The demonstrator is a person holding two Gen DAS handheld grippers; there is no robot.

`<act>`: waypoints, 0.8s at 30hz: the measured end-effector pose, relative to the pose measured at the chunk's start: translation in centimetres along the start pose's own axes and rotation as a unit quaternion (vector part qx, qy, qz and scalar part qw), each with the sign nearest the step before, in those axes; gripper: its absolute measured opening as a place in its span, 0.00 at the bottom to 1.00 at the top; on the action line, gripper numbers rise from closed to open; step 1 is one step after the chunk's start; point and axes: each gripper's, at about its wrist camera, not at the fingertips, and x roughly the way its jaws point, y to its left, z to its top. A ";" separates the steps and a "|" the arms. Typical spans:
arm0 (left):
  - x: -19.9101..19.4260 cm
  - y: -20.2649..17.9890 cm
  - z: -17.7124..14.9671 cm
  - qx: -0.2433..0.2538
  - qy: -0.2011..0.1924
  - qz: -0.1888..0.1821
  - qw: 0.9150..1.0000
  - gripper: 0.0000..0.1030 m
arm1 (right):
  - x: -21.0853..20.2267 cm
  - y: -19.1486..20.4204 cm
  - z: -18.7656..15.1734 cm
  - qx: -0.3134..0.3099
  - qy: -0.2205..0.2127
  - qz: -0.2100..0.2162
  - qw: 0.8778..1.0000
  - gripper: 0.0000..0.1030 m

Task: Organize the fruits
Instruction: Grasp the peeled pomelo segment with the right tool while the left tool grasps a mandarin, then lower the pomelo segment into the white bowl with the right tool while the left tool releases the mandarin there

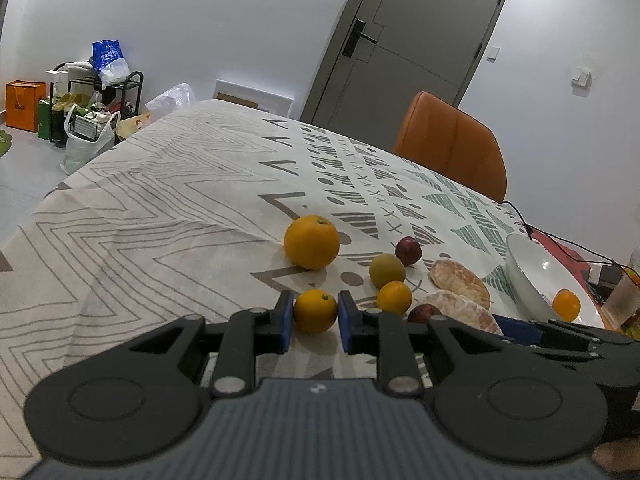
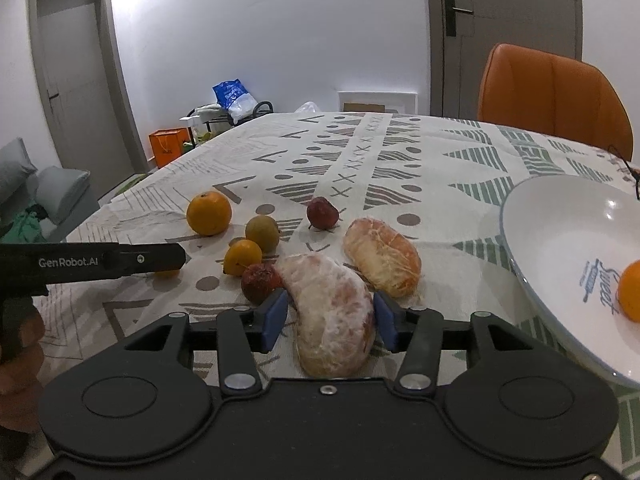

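Orange chair [image 2: 556, 96], grey door [image 1: 404, 40], patterned tablecloth [image 1: 180, 184], shoe rack [image 1: 100, 100]

We see two fisheye views, each from a camera mounted just behind a handheld gripper, angled down across the cloth-covered tabletop [image 1: 160, 200] toward its far edge. The left wrist view sits low over the near edge, facing the grey door [image 1: 408, 48] and the orange chair [image 1: 452, 140]. The right wrist view sits just beside it to the right, equally close. Both share the fruit cluster mid-table, the white bowl [image 2: 560, 240] at the right edge, the chair and the door.
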 end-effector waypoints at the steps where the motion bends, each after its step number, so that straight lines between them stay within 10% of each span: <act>1: 0.0 0.0 0.0 0.000 0.000 0.000 1.000 0.21 | 0.1 0.1 0.0 -0.005 0.000 -0.003 1.000 0.48; 24: -0.8 -5.2 1.0 0.049 -0.016 -0.020 0.998 0.21 | -5.3 -3.6 0.8 0.030 -0.070 -0.030 0.997 0.36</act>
